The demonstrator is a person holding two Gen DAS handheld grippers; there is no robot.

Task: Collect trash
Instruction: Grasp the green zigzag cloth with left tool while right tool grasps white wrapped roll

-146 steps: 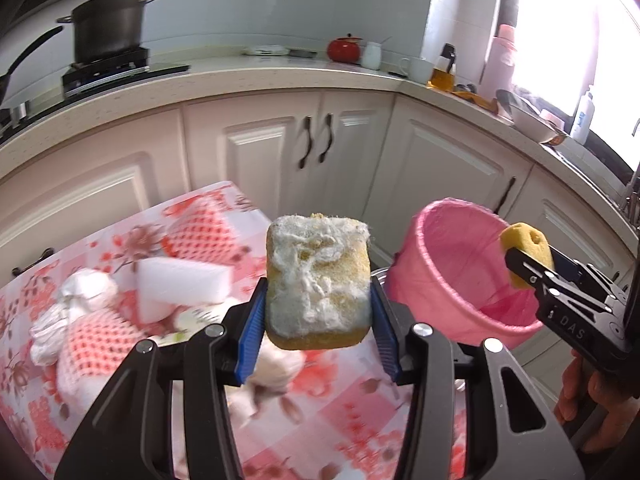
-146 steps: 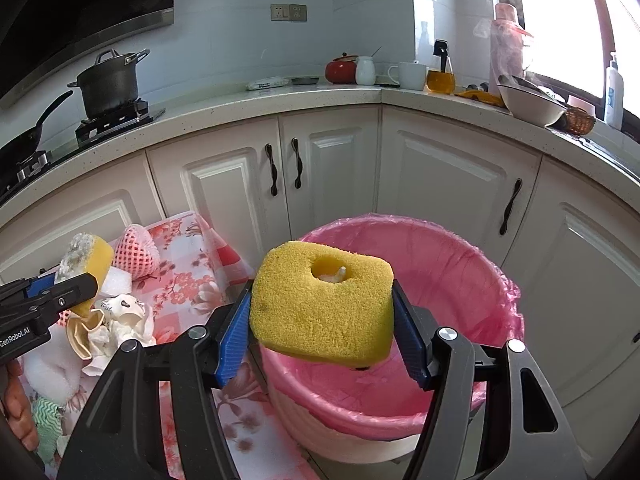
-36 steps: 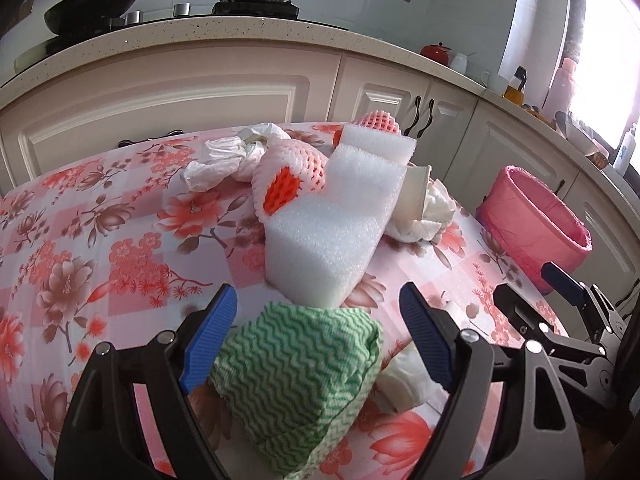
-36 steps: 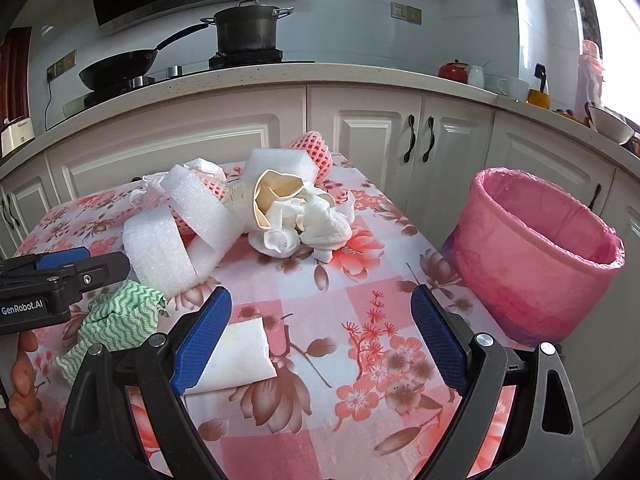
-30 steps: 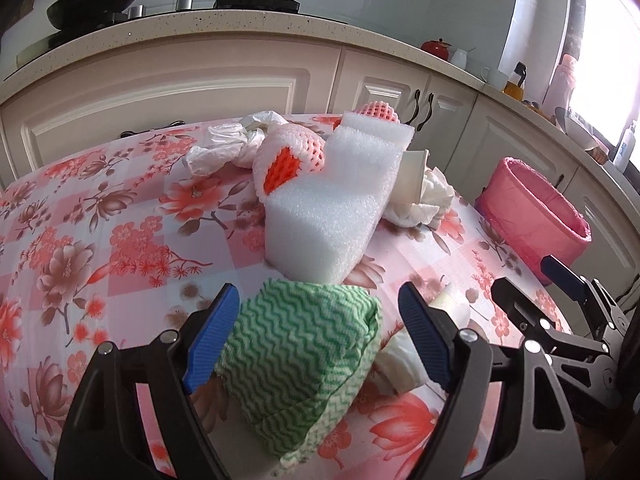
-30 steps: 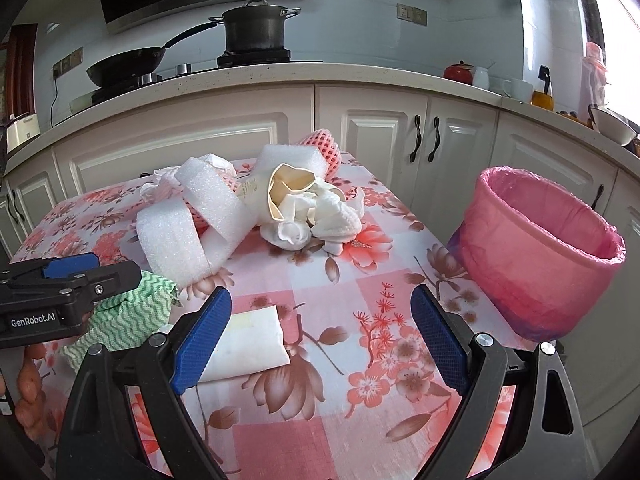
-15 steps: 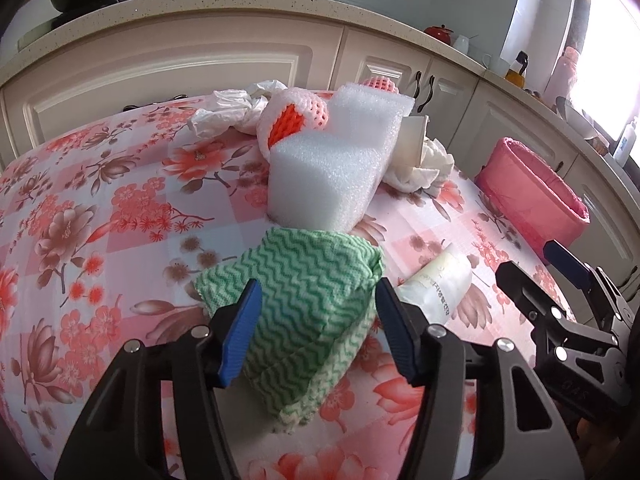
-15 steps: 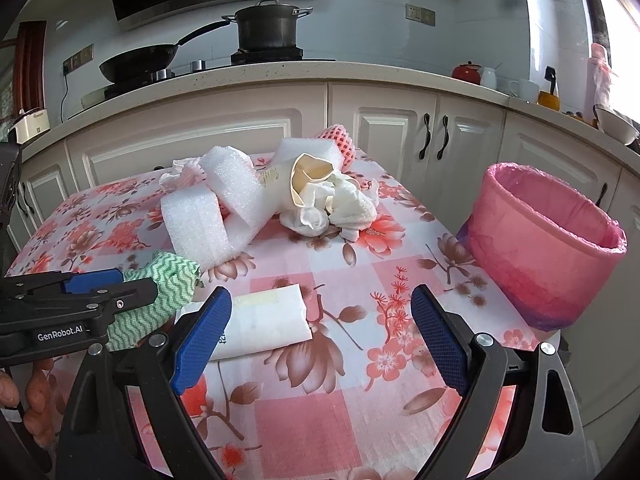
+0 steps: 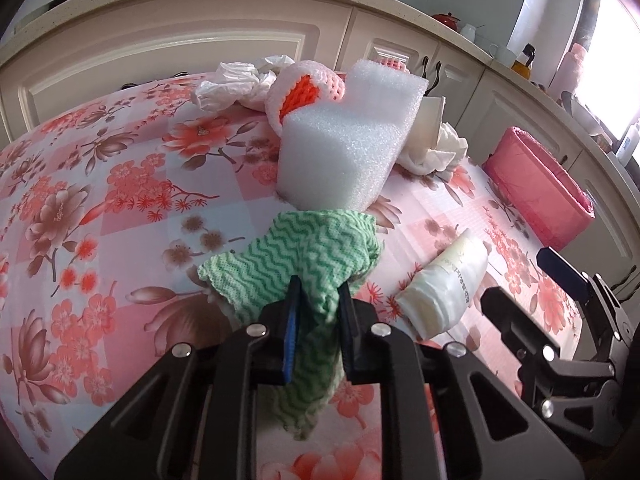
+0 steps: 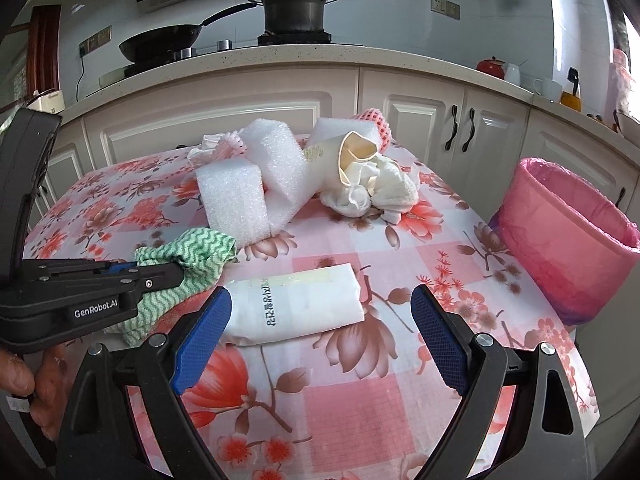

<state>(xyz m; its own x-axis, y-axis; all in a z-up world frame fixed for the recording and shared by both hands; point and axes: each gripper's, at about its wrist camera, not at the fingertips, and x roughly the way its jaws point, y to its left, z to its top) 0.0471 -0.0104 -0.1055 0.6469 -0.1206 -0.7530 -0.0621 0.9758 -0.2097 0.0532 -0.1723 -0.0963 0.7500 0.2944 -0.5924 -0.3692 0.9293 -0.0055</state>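
Two claws angled down, left claw (image 9: 316, 300) pinching green cloth (image 9: 316, 248), right claw (image 10: 320, 336) wide over white packet (image 10: 296, 304).

Cream cabinets (image 10: 424, 120) run under a speckled countertop (image 10: 280, 54); daylight floods a window (image 9: 616, 60).

"GenRobot.AI" stands on the left gripper (image 10: 182, 270).

A bench (image 10: 360, 408) covered with a pink floral cloth carries the clutter. On it lie a green zigzag rag (image 9: 320, 256), a white wrapped packet (image 10: 296, 306) just beside the rag, two white foam blocks (image 10: 234, 200) leaning together, red-and-white foam netting (image 9: 304, 92), crumpled white plastic (image 9: 236, 84) and wadded tissues (image 10: 372, 192).
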